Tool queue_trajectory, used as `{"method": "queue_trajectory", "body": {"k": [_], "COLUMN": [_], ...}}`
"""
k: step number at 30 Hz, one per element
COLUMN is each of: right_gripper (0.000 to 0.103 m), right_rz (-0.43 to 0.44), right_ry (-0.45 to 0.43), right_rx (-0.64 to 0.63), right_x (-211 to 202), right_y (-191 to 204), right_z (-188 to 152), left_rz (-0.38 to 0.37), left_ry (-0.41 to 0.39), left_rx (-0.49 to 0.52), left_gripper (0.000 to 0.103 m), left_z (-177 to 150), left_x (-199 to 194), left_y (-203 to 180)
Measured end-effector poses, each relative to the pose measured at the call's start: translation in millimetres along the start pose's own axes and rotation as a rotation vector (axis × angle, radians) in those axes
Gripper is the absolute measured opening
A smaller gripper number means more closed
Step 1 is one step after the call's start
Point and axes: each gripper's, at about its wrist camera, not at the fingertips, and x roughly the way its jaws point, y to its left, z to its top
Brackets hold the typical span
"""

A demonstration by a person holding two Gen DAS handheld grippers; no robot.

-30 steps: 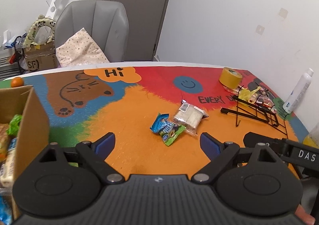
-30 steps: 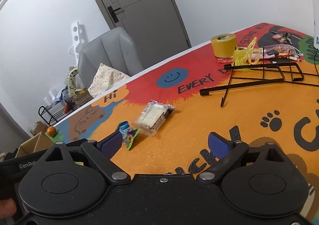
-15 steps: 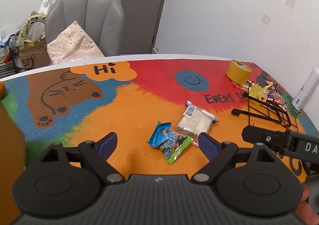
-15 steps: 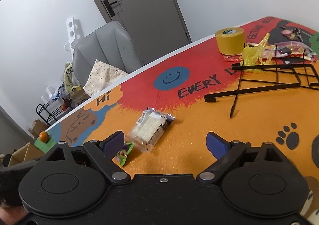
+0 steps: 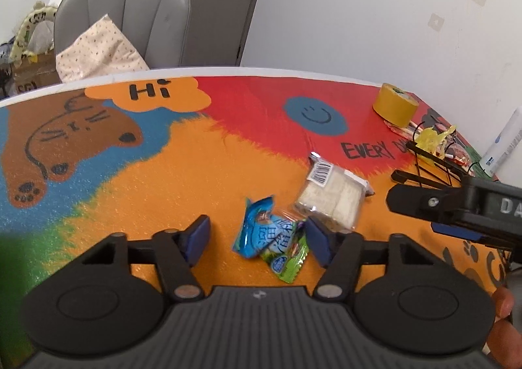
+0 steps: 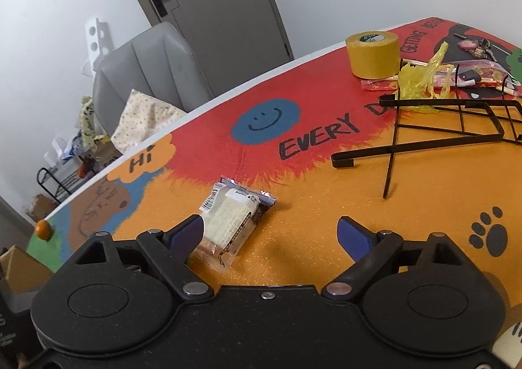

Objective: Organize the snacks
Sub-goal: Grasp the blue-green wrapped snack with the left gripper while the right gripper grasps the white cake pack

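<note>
Closing on the blue and green snack packets (image 5: pixel 272 240): left gripper (image 5: pixel 257 240), jaws narrowing, packets between pads, untouched, long axis running toward the table's far edge. Right gripper (image 6: pixel 270 235): spread wide, empty; clear wafer pack (image 6: pixel 233 220) beside its left pad. Cardboard box (image 6: pixel 19 266), near-left corner: contents hidden.

Bare counter (image 6: pixel 310 222) lies open at twelve o'clock; the wire rack (image 6: pixel 456 127) and tape roll (image 6: pixel 373 55) block two o'clock.
</note>
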Motion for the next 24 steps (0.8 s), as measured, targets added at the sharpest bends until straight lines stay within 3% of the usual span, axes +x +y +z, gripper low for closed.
{"method": "queue_trajectory", "body": {"k": [2,3,9,21,24], "right_gripper": [0.091,0.091,0.091,0.091,0.084], "right_rz": [0.005,0.006,0.0,-0.05,-0.094], "right_ry": [0.006,0.008,0.01,0.025,0.055], "right_rx": [0.006,0.001,-0.018,-0.06,-0.082], "right_x": [5,8,19,48,57], "right_y": [4,8,25,54,57], "right_z": [-1,-2,-3,3,-2], "left_rz": [0.005,-0.007,-0.013,0.092,0.112], "left_ry": [0.004,0.01,0.012,-0.046,-0.057], "left_rx": [0.028,0.017,-0.031,-0.178,-0.197], "left_gripper": [0.042,0.03,0.028,0.028,0.028], "left_z": [2,3,6,20,20], "left_x": [0,1,-1,-11,-12], "left_y": [0,2,15,55,58]}}
